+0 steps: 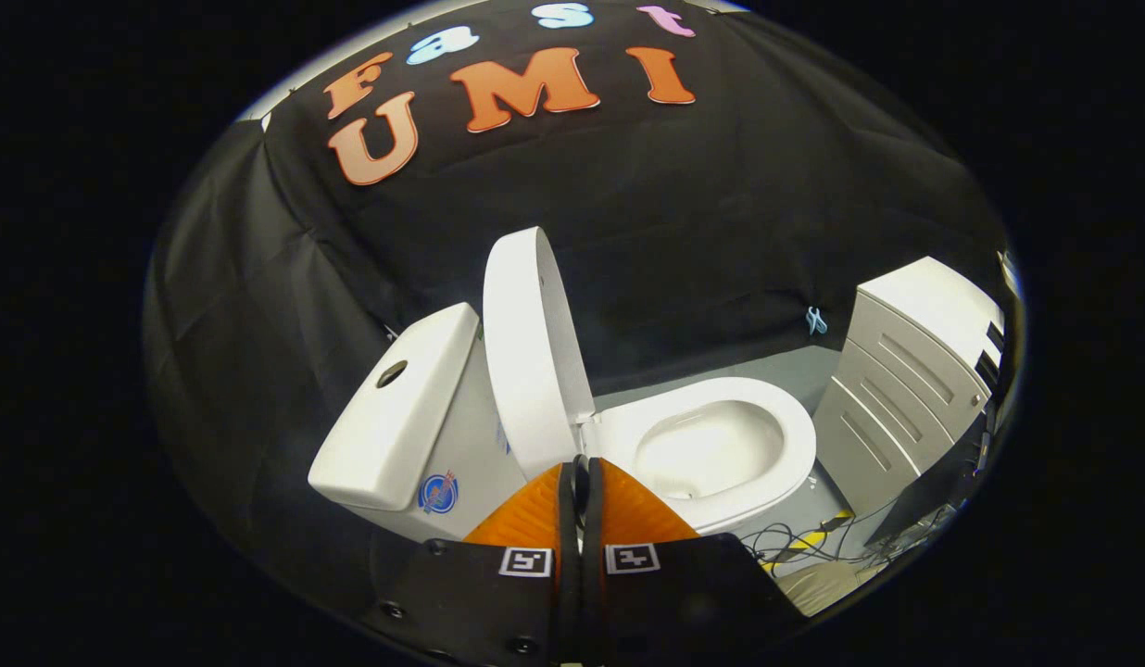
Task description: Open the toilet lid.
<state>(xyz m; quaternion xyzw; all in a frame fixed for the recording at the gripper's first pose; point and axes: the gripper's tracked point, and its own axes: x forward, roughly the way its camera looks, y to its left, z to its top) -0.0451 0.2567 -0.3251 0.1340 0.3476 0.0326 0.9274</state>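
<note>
I see the white toilet lid (533, 347) raised, standing upright against the tank (401, 408), bowl (711, 449) and seat (786, 417) exposed, just beyond my fingers (535, 505).

Dim booth, bright glare on white surfaces, strong fisheye bending.

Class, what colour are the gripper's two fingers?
Orange, ribbed, pressed together with nothing between them; the gripper shows best in the gripper view.
</note>
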